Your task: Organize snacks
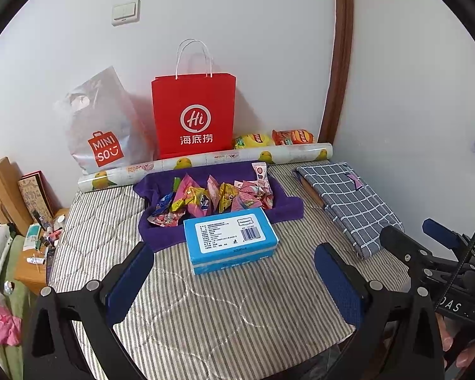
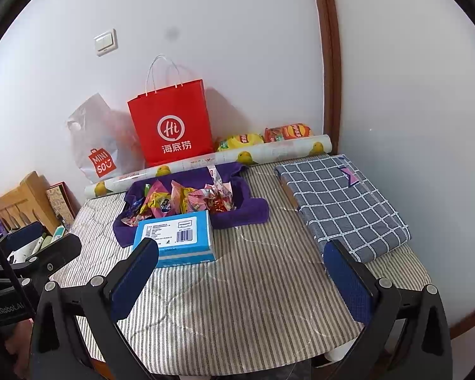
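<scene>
Striped tabletop [image 1: 237,310] carries everything. Red paper bag [image 1: 193,115] & white Miniso bag [image 1: 103,126] stand at back wall. Duck-print roll [image 1: 205,164] lies in front of them; two chip bags [image 1: 277,138] behind roll. Folded plaid cloth [image 2: 342,202] on right side. Purple cloth tray [image 1: 288,207] mid-table holds the snacks [image 1: 212,198], piled loose. Blue tissue box [image 1: 229,239] touches tray's near edge. Left gripper [image 1: 234,281] & right gripper [image 2: 240,277] both hover near edge, fingers spread wide, nothing between them.
</scene>
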